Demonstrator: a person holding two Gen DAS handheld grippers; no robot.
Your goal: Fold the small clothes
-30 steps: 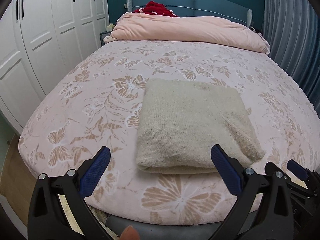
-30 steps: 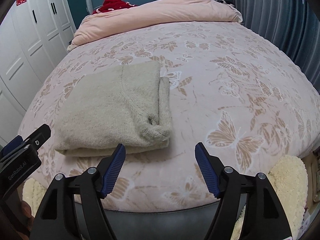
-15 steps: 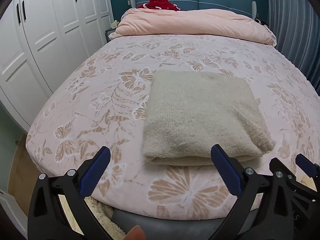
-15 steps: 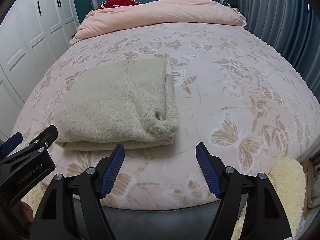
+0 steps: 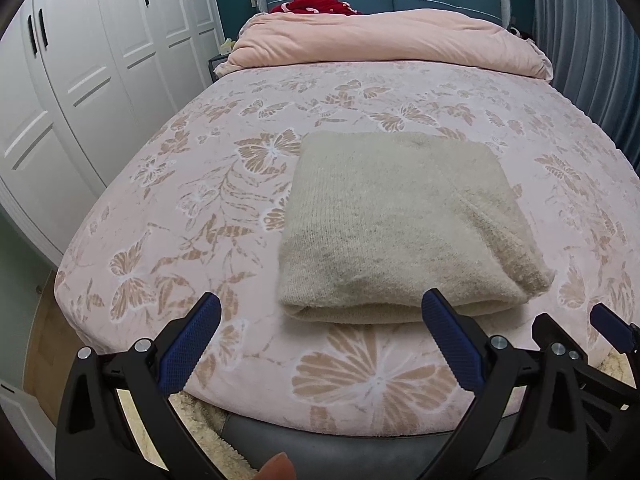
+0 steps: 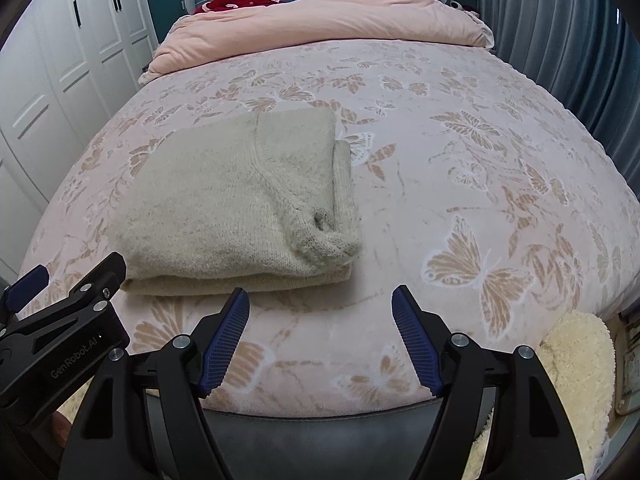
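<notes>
So both our tongs are spread wide with nothing pinched. The left gripper (image 5: pixel 320 312) hangs over the near edge of the bed (image 5: pixel 168 208); its right pad sits in front of the folded beige sweater (image 5: pixel 400 224) in the picture, but we can't tell if it actually touches the knit. The right gripper (image 6: pixel 320 304) is gaping too, just short of the sweater's (image 6: pixel 232 200) near right corner, only bedspread between the pads.

The sweater lies folded into a neat rectangle on the butterfly-print cover, toward the foot of the bed, with the pink duvet (image 5: pixel 384 40) and a red bundle (image 5: pixel 316 0) well behind it at the headboard.

View differences: the right camera shows the sweater's cuff tucked at the front right corner and a fluffy cream rug (image 6: pixel 576 364) by the bed; the left camera hides that cuff but gives us a fingertip (image 5: pixel 276 468) at the bottom edge and more of the white wardrobe (image 5: pixel 92 80).
</notes>
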